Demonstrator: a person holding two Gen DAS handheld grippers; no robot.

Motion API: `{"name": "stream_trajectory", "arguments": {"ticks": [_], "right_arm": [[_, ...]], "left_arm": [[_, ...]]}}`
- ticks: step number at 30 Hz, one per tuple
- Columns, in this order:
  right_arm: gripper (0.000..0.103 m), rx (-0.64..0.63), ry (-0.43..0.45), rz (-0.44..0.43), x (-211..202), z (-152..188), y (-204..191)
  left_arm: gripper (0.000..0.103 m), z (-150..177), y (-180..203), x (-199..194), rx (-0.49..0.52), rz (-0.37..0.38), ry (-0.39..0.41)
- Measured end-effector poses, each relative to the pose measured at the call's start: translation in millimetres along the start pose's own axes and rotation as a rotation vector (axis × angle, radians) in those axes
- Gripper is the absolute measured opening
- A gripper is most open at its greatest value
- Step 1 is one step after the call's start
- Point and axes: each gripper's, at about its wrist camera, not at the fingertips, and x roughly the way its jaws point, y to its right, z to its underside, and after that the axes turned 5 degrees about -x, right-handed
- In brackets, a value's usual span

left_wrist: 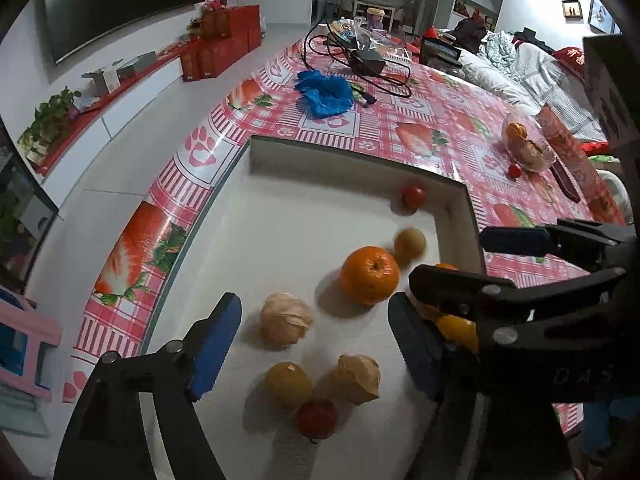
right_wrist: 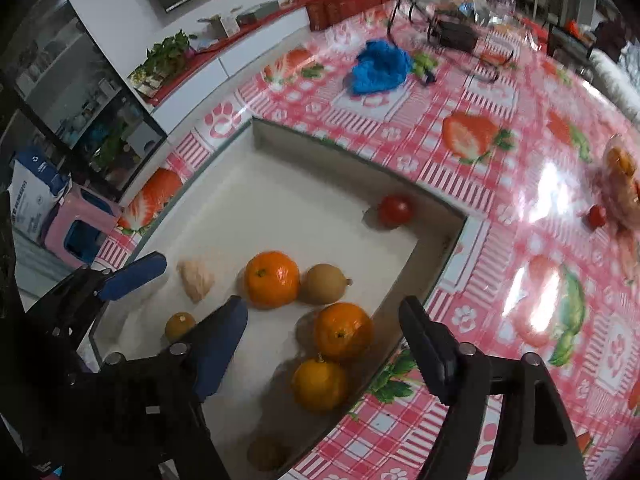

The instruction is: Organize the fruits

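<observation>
The white tray [left_wrist: 460,208] holds oranges [left_wrist: 370,274], husked fruits and a tomato [left_wrist: 414,196] (far corner). Both the left gripper [left_wrist: 316,336] and right gripper [right_wrist: 324,344] hang above, jaws apart, empty.

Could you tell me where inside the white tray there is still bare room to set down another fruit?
The tray floor is bare along its far wall, from the far-left corner across to the red tomato, and down the left side. It is crowded near the right wall, where the oranges cluster, and at the near end around the husked fruits.
</observation>
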Motion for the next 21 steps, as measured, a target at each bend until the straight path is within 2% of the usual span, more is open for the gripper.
{"name": "stream_trajectory", "arguments": {"ticks": [5,8,11,12,13,14,21], "right_arm": [[0.08,-0.014,0.008,0.007,-10.7,-0.2,-1.1],[0.08,-0.02,0.008,0.023,-16.1,3.3,-1.2],[0.08,-0.013,0.0,0.034,-19.1,8.4,0.8],[0.085,-0.01,-0.006,0.038,-18.7,10.0,1.7],[0.097,-0.008,-0.012,0.061,-18.4,11.1,2.6],[0.102,-0.009,-0.012,0.081,-19.0,12.5,3.5],[0.102,-0.024,0.0,0.089,-27.9,18.7,3.2]], "left_arm": [[0.083,1.7,1.2,0.0,-0.008,-0.01,-0.022],[0.085,5.0,2.9,-4.0,-0.015,0.017,-0.024],[0.092,8.7,5.2,-11.2,-0.023,0.056,-0.012],[0.098,10.2,6.3,-13.9,-0.024,0.035,-0.002],[0.103,11.1,7.3,-15.2,-0.02,0.018,0.003],[0.103,12.7,8.2,-16.5,-0.014,0.016,0.008],[0.103,21.7,14.3,-16.4,0.001,0.028,-0.007]]}}
